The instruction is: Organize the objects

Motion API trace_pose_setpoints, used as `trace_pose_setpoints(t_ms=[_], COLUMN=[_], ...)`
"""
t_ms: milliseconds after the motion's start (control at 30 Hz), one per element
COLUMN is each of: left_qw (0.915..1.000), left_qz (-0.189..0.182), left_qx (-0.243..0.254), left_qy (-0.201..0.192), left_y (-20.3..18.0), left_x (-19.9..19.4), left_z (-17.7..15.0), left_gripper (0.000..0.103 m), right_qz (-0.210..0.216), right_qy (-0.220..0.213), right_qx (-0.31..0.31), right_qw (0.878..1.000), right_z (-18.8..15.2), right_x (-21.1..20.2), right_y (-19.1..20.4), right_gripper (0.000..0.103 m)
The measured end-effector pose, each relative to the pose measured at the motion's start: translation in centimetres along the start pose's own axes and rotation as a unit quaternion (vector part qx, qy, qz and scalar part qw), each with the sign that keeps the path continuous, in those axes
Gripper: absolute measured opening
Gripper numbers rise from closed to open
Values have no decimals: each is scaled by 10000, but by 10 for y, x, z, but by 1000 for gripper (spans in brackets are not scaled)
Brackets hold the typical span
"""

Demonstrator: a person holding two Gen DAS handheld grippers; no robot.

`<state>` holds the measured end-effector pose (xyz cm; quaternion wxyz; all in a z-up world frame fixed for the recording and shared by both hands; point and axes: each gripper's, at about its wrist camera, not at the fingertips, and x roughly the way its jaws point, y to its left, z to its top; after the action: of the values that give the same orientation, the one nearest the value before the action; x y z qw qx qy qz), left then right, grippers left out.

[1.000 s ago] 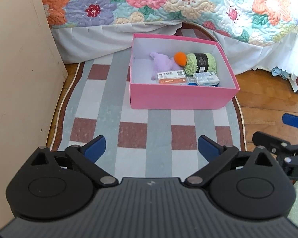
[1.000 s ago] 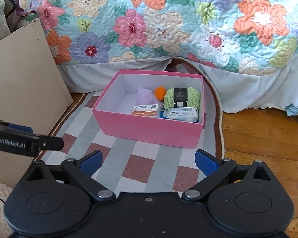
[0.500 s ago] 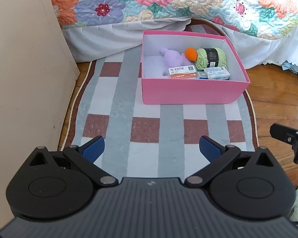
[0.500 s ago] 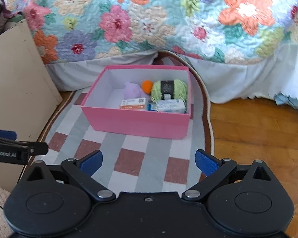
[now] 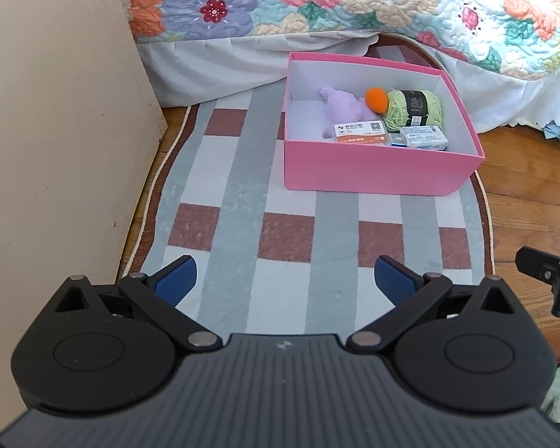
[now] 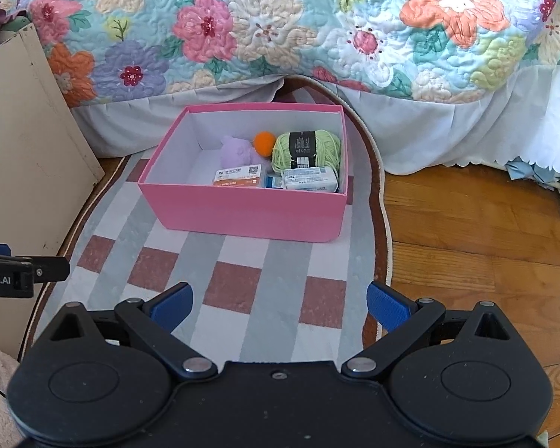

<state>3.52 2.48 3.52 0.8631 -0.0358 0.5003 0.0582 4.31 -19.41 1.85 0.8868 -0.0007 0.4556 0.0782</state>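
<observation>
A pink box [image 5: 377, 173] stands on a checked rug [image 5: 242, 201] by the bed; it also shows in the right wrist view [image 6: 242, 211]. Inside lie a purple plush toy [image 5: 341, 110], an orange ball [image 5: 376, 99], a green yarn skein [image 5: 416, 109], an orange-and-white packet [image 5: 360, 132] and a white-blue packet [image 5: 423, 138]. My left gripper [image 5: 283, 280] is open and empty, held above the near rug, well short of the box. My right gripper [image 6: 280, 304] is open and empty, also back from the box.
A beige board panel [image 5: 56, 142] stands along the rug's left side. A floral quilt [image 6: 280, 26] with a white skirt hangs behind the box. Wooden floor [image 6: 466, 231] lies right of the rug. Crumpled blue paper [image 6: 534, 173] sits by the bed skirt.
Both grippers have drawn back and shifted a little; the box sits farther off in both views. Both stay open and empty. The box contents have not moved.
</observation>
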Motion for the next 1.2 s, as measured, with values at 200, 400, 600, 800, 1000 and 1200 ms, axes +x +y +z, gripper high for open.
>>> trace_pose_setpoints(t_ms=[200,400,600,800,1000,1200], left_qw=[9999,9999,9999,9999,9999,9999], left_qz=[116,106,76,78,90,82], left_qx=[18,50,56,-41,-19,-41], left_qy=[8,16,38,98,112,111], left_y=[0,-2,-2,0,2,5], left_x=[-1,-1,-1,-2,-2,-3], left_z=[-2,-5,-7,-14,-16,-15], left_gripper=[103,103,103,103,103,103], right_qz=[0,8,8,31,22,13], right_qy=[-9,-1,-1,75,100,107], right_qx=[-18,5,54,34,-4,-17], right_qw=[10000,10000,10000,10000,9999,9999], right_z=[-2,-4,-6,-9,-9,-9], right_x=[-5,-9,-10,-9,-10,-10], right_y=[2,3,4,6,8,8], right_gripper=[101,101,101,101,101,101])
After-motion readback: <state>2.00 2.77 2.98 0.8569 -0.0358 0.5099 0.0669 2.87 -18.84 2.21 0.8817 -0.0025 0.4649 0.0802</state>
